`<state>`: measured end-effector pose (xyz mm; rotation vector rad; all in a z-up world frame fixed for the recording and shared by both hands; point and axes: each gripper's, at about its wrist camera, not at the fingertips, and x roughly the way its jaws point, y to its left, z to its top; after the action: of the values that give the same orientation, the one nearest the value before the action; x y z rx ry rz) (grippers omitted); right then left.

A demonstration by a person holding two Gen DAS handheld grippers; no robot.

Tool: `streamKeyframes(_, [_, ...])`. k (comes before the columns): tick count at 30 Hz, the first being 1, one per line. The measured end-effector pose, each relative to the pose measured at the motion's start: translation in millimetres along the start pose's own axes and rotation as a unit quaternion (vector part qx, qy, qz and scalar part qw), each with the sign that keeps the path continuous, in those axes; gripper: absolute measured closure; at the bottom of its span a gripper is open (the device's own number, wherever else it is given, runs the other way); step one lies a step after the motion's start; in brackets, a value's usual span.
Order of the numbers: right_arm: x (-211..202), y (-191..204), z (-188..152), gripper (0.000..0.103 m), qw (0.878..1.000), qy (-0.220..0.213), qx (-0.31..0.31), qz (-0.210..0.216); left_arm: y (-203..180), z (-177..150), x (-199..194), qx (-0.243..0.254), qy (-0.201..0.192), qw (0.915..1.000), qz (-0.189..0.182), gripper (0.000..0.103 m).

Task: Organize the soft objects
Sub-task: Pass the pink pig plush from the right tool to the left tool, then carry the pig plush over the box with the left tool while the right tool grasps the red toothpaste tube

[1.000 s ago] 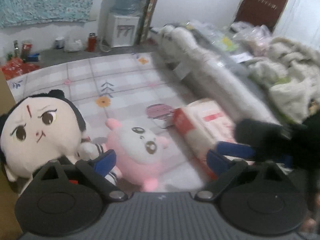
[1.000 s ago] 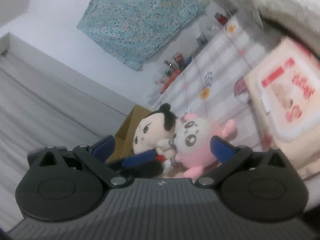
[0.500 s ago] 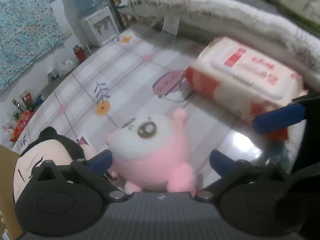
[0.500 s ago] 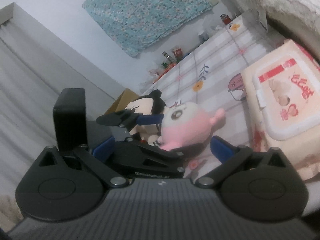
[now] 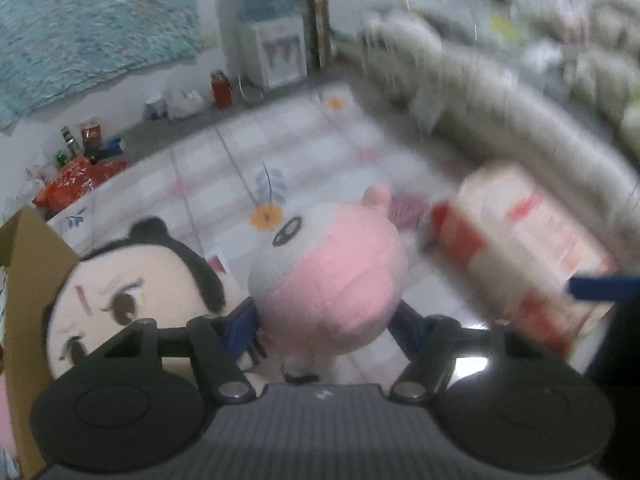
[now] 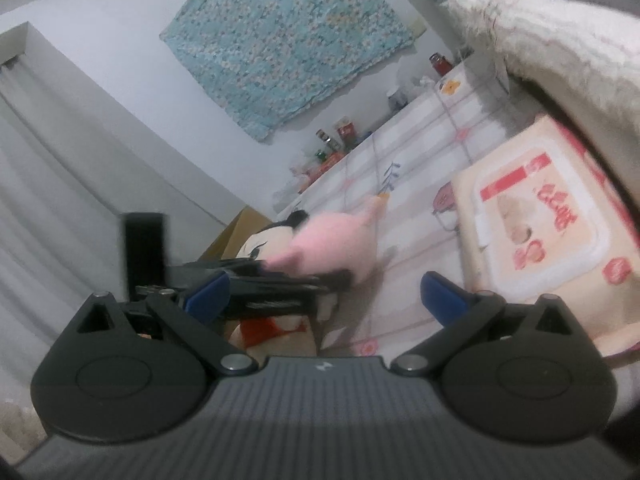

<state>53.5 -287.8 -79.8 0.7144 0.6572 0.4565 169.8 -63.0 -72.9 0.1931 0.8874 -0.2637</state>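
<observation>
A pink and white plush [image 5: 326, 276] sits between the blue pads of my left gripper [image 5: 324, 322], which is shut on it and holds it above the checked mat. In the right wrist view the same pink plush [image 6: 334, 246] shows held in the left gripper's black jaws. A big-headed doll with black hair [image 5: 132, 284] lies to its left, next to a cardboard box [image 5: 24, 248]. My right gripper [image 6: 324, 294] is open and empty, beside a pack of wet wipes [image 6: 536, 216].
The wet wipes pack [image 5: 520, 240] lies on the mat at the right. A rolled white blanket [image 5: 500, 112] runs along the far right. A water dispenser [image 5: 276, 44], bottles and cans [image 5: 90, 134] stand by the back wall.
My left gripper has closed on the pink plush and lifted it. The view has swung up toward the back wall. The right gripper has barely moved.
</observation>
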Motion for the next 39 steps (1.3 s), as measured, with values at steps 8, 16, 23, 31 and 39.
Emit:
streamKeyframes(8, [39, 31, 6, 0.002, 0.997, 0.052, -0.057, -0.008, 46, 9, -95, -0.098, -0.114, 0.9885, 0.013, 0.033])
streamKeyframes(16, [157, 42, 8, 0.046, 0.979, 0.162, -0.113, -0.054, 81, -7, -102, -0.151, -0.115, 0.9816, 0.021, 0.032])
streamKeyframes(23, [234, 45, 11, 0.056, 0.961, 0.217, -0.152, -0.074, 112, -21, -97, -0.182, -0.110, 0.9770, 0.014, 0.032])
streamKeyframes(31, [257, 75, 4, 0.074, 0.931, 0.247, -0.246, -0.104, 123, -27, -95, -0.200, -0.110, 0.9735, 0.011, 0.032])
streamKeyframes(39, [175, 35, 5, 0.076, 0.954, 0.201, -0.150, -0.167, 121, -34, -111, -0.205, -0.120, 0.9713, -0.002, 0.032])
